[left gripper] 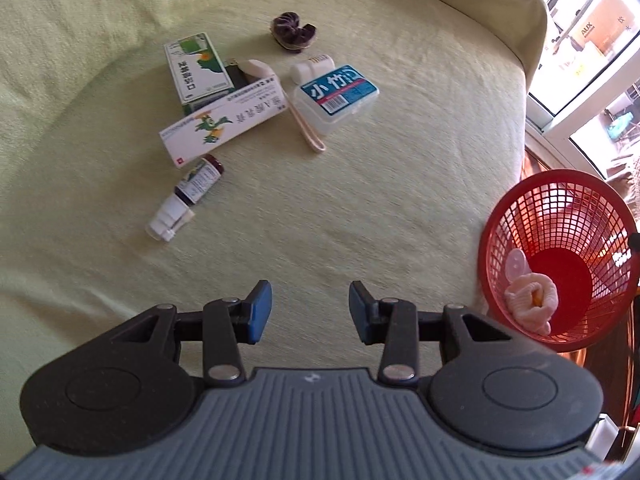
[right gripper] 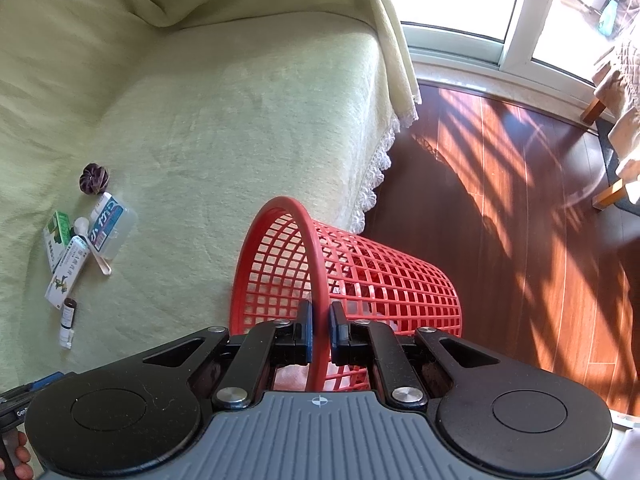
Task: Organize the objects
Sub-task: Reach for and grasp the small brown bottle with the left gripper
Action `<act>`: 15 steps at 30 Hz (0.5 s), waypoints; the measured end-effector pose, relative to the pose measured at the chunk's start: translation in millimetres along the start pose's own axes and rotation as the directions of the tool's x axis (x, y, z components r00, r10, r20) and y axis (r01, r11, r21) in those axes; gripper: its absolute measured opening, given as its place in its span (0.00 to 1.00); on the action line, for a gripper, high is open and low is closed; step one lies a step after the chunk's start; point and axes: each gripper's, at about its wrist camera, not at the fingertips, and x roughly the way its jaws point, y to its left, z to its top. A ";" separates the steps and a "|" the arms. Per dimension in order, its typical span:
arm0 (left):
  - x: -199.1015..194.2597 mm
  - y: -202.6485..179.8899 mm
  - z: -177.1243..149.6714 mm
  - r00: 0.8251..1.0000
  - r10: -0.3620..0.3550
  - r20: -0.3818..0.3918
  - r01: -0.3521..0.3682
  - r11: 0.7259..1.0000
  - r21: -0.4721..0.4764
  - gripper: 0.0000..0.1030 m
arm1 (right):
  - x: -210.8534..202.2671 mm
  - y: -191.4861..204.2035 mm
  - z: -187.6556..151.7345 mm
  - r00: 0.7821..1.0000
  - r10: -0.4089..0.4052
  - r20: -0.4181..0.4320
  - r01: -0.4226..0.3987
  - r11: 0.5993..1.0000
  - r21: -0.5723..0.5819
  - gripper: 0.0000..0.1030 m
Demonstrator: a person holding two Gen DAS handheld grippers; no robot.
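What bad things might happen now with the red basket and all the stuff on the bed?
The right gripper pinches only the thin rim of the tilted red basket, so it may slip and spill the pink sock. The small bottle lies on its side and might roll when the open left gripper reaches for it.

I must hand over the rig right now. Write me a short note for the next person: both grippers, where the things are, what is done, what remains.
Left gripper: open, empty, above the bed cover.
Right gripper: shut on the rim of the red basket, holding it tilted at the bed's edge.
Done: a pink sock and a round pale lid lie in the basket.
Left on the bed: two medicine boxes, small bottle, clear plastic box, pink-handled tool, dark scrunchie.
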 end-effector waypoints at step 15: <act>25.2 67.8 16.9 0.986 0.158 0.057 -0.161 0.985 0.064 0.39 | 3.2 3.5 5.6 0.999 -0.038 -0.001 0.038 0.999 -0.012 0.05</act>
